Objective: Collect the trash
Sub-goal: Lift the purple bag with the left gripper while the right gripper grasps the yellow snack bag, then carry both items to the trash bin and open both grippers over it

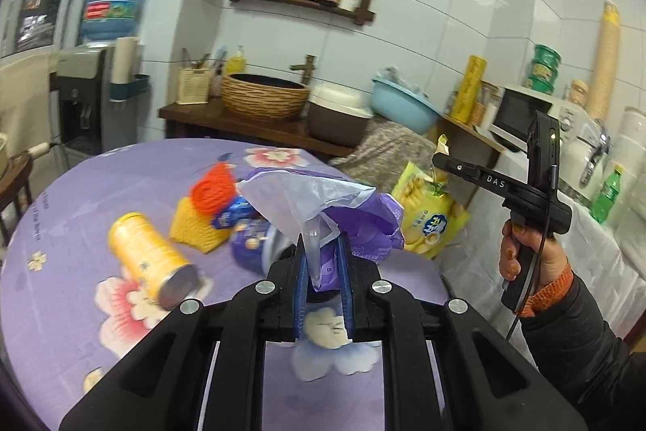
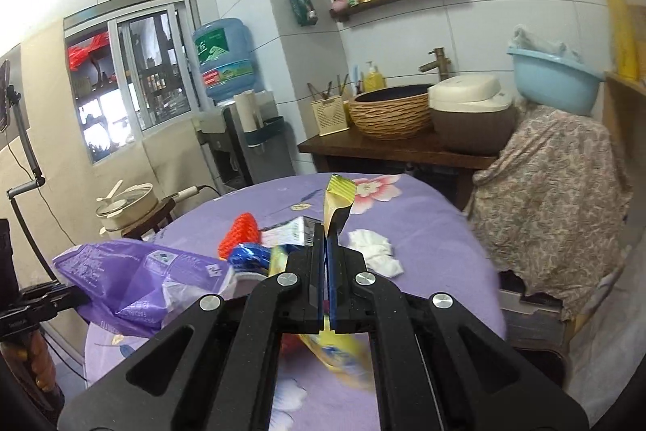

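You are partway through. Your left tool (image 1: pixel 321 249) has its jaws nearly closed on a pinch of the purple trash bag (image 1: pixel 355 213), holding its mouth up over the surface (image 1: pixel 80 180). Your right tool (image 2: pixel 325 241) is clamped right down on the top edge of a yellow snack wrapper (image 2: pixel 338 200), which hangs in the air to the right of the bag; in the left wrist view the same wrapper (image 1: pixel 428 213) dangles clear of the surface. It is not yet in the bag, so I judge that drop to be the step in hand.

Still lying out are a yellow can (image 1: pixel 151 261) on its side at the near left, an orange mesh piece (image 1: pixel 214 188), a blue wrapper (image 2: pixel 250 255) and a crumpled white tissue (image 2: pixel 375 249) to the right. Whether the bag already holds anything you cannot tell from here.
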The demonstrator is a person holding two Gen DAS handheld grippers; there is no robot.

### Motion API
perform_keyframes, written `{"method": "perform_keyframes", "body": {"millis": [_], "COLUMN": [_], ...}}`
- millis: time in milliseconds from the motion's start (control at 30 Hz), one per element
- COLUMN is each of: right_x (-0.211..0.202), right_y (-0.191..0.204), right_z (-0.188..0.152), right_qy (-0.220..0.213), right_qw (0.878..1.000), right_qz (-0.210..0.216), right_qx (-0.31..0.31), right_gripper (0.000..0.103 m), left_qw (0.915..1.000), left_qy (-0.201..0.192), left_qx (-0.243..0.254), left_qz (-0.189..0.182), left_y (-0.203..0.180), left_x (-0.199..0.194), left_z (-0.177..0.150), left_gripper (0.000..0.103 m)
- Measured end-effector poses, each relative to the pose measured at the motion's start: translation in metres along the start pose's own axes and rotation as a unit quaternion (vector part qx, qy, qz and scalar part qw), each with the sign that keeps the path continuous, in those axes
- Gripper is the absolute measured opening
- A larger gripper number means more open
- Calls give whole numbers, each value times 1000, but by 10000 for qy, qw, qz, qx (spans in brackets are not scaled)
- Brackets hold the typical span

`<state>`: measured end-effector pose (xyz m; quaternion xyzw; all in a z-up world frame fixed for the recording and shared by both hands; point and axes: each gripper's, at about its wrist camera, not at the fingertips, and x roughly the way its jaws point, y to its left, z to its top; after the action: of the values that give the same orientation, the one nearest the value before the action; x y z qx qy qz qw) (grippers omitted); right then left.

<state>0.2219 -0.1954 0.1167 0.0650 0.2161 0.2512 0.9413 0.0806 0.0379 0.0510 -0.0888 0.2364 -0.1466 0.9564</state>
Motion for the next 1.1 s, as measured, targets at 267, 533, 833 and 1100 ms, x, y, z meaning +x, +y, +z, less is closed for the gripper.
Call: {"method": "perform_keyframes", "body": {"millis": [267,533,833,1100], "right_x": [-73,-87,-45,-12], "right_y": [-77,-154,-207,-227], "right_z": [-29,-77,-159,-227], "right_qy": [21,406,1219,1674], "right_qw": [9945,9828,9647,9452], "right_qz": [-1032,-1623,-1812,-1939], "right_qx": [148,783,1474,2026], "right_gripper": [2,2,2,2], "left_qw": [9961,9869,9816,9773], "left_qy": [432,797,1134,1397], "left_qx": [364,757,848,1077], "left_qz": [-671,-1183,-1278,-1176], "left_y": [-63,-128,-161,-184], "left_x": [59,107,146,174], "left_z": [-6,-18,-35,-54], "left_gripper": [14,14,14,14]}}
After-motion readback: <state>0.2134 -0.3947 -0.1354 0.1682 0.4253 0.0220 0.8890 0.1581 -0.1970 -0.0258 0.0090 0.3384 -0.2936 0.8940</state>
